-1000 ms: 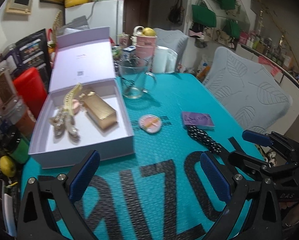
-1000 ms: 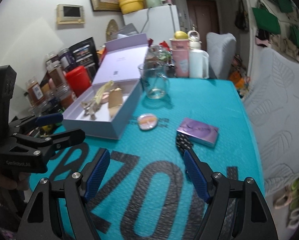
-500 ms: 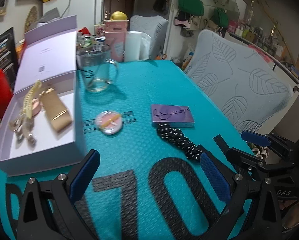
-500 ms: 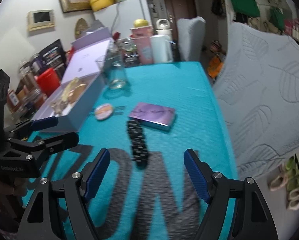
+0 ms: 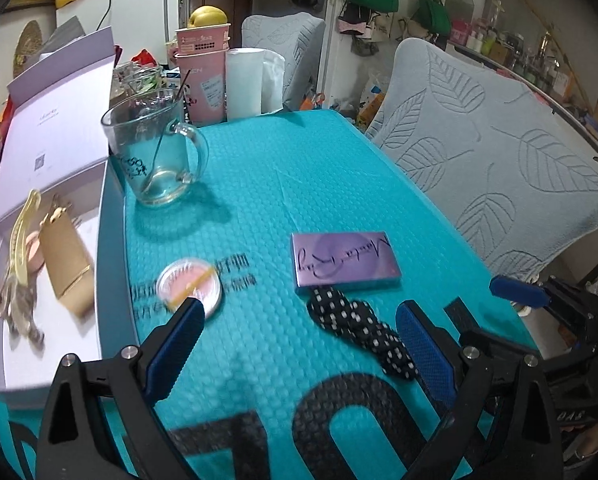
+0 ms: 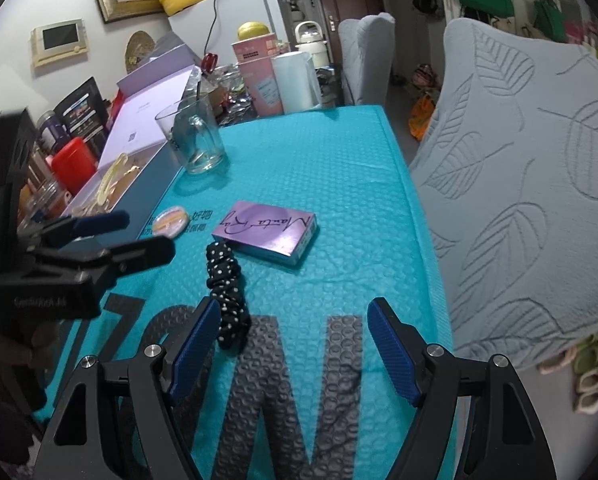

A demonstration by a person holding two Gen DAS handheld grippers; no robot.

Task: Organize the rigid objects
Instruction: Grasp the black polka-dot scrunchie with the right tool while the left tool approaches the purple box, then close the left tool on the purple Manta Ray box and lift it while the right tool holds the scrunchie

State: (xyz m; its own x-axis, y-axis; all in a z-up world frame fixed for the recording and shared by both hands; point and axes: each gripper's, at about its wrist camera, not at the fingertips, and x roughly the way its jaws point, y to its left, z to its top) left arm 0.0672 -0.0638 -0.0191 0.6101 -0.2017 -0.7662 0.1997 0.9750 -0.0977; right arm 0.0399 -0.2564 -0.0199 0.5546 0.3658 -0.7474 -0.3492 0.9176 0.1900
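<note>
Open box [image 5: 111,248] holds gold case [image 5: 67,264], hair clip [image 5: 21,232]; both grippers' jaws apart, empty.

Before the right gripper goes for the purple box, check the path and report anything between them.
Mostly clear. The right gripper is open and empty, with bare teal mat up to the purple box. Only the polka-dot scrunchie lies beside its left finger, touching the box's near corner.
</note>
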